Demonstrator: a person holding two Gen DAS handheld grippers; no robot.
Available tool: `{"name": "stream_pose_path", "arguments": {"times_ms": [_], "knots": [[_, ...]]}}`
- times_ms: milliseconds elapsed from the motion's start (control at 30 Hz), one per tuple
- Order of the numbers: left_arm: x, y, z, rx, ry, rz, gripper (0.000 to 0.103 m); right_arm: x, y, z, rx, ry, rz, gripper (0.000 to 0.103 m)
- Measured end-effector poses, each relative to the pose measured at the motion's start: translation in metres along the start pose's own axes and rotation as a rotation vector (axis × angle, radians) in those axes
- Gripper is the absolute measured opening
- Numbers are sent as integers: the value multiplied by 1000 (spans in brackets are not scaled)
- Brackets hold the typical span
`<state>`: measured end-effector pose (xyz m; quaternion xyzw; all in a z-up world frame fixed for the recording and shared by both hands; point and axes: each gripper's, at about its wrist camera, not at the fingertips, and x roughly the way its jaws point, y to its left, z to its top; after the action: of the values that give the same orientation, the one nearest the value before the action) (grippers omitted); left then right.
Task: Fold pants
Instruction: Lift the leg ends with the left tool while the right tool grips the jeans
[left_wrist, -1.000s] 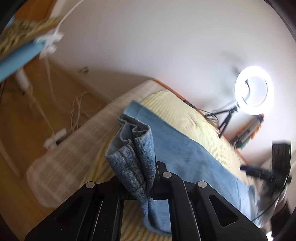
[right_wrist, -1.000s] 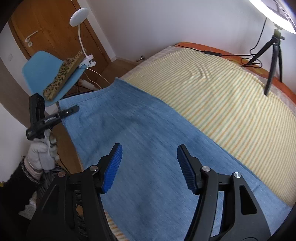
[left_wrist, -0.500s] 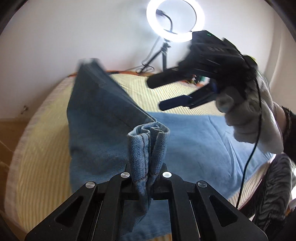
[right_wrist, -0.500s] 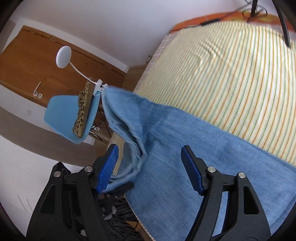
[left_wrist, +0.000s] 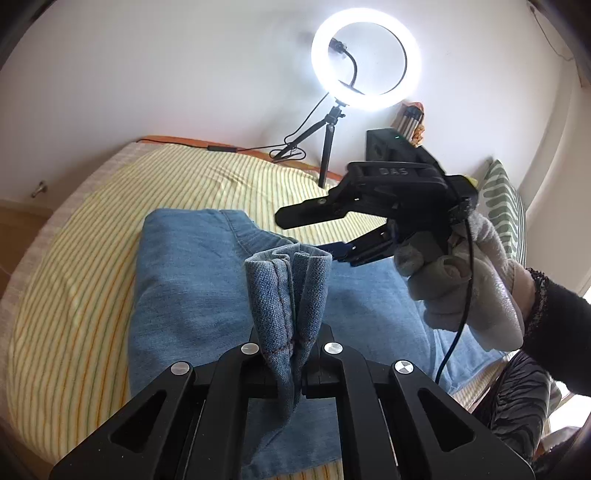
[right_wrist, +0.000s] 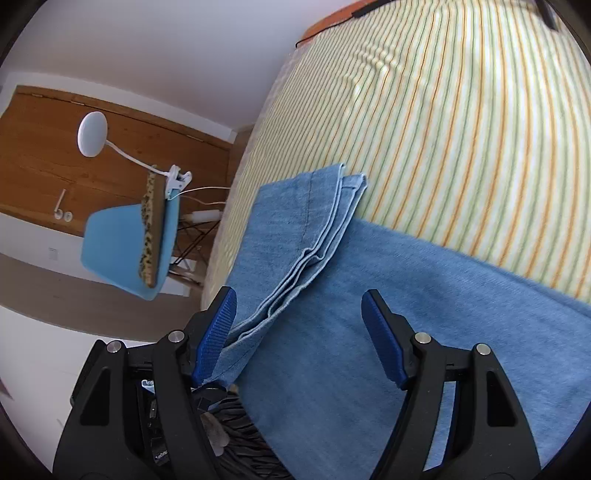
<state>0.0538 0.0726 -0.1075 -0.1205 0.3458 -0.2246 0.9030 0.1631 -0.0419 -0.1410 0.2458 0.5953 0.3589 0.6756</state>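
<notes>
So the pants are spread out on the striped bed, light blue denim, with one end already brought over onto the rest so a doubled-up section is seen in both views. The left gripper is clamped tight on a bunched-up wad of the hem end, several layers gathered between its jaws. The right gripper is carried in a gloved hand, and its jaws have just been opening; they're parted wide now. In the right wrist view the stacked hem edges run down past its left pad, but nothing is being squeezed by that gripper, as far as can be told.

Handling-wise: the denim is soft and floppy, but thicker than a shirt would be, so creases will probably be held fairly well and some weight will be felt when a long stretch is lifted. No risk of damage, and it isn't slippery. The layers do fan apart at the edge, though, so a pinch on just one layer would likely let the others slide off.

Best place to be grabbed is probably the stacked hem edge or the seam line, all layers together, close to a corner. The fold line itself should be left alone so it can be flattened afterward.
</notes>
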Motion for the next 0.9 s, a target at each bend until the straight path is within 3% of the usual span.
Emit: {"name": "stream_pose_path", "arguments": {"times_ms": [200,233,300,333,367,400,700,900], "knots": [[-4,-7,0,-5,12,-26,4,24,-13,13,99,-4,126,71],[-4,-11,0,5,12,-23,4,26,-13,14,108,-19,124,65],[-6,-19,-1,23,10,-21,4,26,-8,14,96,-37,77,37],[-6,-24,0,29,6,-23,4,23,-5,14,82,-51,35,31],[-8,-27,-1,33,2,-28,4,19,-1,13,63,-66,9,19],[-8,-30,-1,38,1,-33,4,11,4,11,29,-92,-27,16],[20,-97,5,107,16,-170,4,-91,30,-8,-155,-295,-241,10],[50,-149,3,160,55,-259,4,-148,18,-26,-173,-370,-355,10]]}}
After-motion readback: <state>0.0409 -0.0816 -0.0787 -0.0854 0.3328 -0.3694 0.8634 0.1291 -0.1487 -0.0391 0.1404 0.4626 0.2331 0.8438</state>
